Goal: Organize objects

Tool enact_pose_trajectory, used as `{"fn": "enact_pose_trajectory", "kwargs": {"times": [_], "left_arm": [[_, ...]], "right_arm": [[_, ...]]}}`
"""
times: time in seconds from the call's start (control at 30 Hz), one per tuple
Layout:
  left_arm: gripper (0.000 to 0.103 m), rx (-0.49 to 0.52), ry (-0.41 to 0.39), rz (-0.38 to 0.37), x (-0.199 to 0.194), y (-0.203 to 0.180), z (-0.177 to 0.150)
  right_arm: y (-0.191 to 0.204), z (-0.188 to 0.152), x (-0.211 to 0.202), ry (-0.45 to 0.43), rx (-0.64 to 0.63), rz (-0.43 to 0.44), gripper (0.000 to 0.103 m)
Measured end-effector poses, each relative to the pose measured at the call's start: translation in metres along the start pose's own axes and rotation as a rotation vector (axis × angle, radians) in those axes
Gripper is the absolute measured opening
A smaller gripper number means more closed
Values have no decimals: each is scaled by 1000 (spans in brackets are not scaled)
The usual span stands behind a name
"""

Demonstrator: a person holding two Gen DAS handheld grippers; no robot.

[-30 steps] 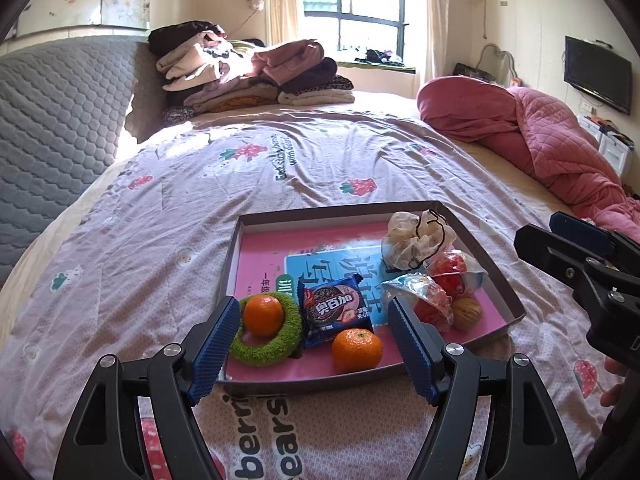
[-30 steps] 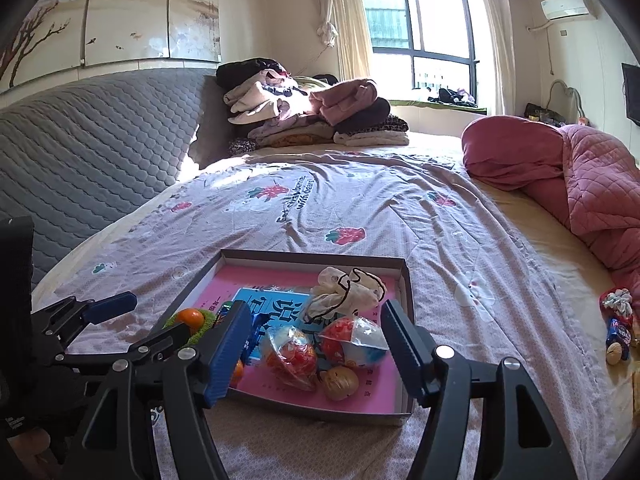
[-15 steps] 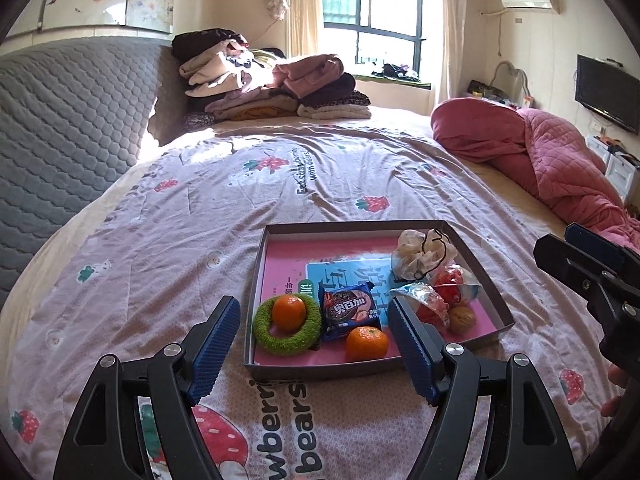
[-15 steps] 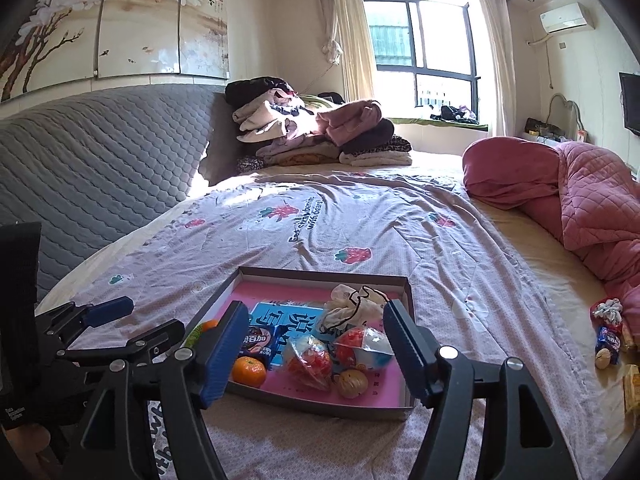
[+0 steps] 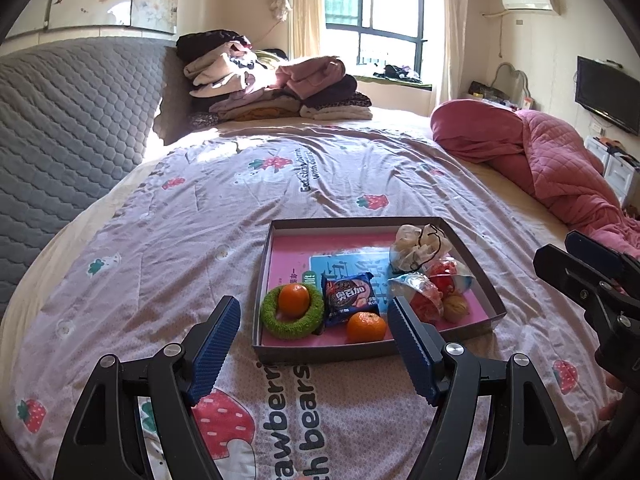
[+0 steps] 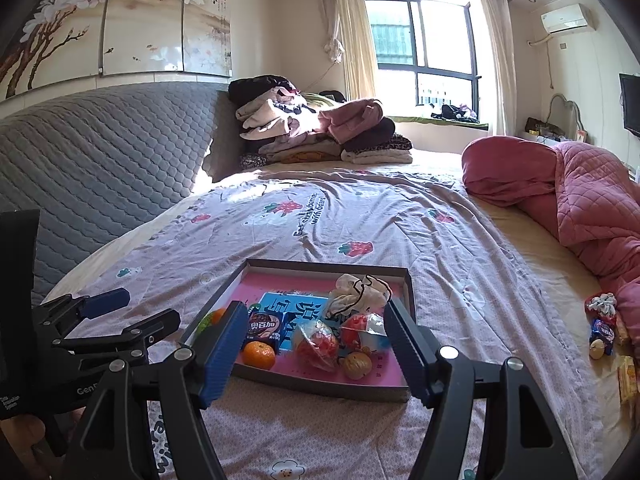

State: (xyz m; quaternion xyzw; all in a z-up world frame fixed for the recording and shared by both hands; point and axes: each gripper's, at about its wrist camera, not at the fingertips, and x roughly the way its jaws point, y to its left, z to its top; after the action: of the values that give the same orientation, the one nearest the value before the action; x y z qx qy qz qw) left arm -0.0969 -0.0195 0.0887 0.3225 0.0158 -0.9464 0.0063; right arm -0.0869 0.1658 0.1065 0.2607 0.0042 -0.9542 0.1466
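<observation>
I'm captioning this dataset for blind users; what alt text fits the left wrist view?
A shallow box tray on a strawberry-print bedspread holds a tangerine inside a green ring, a second tangerine, a cookie packet, wrapped snacks and a walnut. The open left gripper hovers before it, empty.

Bed with strawberry-print quilt point(image 5: 248, 208) and grey quilted headboard point(image 5: 60, 128). Folded clothes pile point(image 5: 272, 84) at its far end, crumpled pink quilt point(image 6: 560, 192) along one side. Window point(image 6: 424, 48), air conditioner point(image 5: 528, 2), wall-mounted television point(image 5: 606, 98).
</observation>
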Motion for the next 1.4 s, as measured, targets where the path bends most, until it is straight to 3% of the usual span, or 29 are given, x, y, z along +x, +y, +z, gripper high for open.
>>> {"fn": "enact_pose_trajectory", "kwargs": {"times": [0.9,1.4], "left_arm": [[77,-12,6,20,-21,0,-34],[77,-22,32,15,-3,2,-63]], "right_arm": [[4,-27,-7,28,2,-11,70],[0,-65,4,77,-9,-25,70]]}}
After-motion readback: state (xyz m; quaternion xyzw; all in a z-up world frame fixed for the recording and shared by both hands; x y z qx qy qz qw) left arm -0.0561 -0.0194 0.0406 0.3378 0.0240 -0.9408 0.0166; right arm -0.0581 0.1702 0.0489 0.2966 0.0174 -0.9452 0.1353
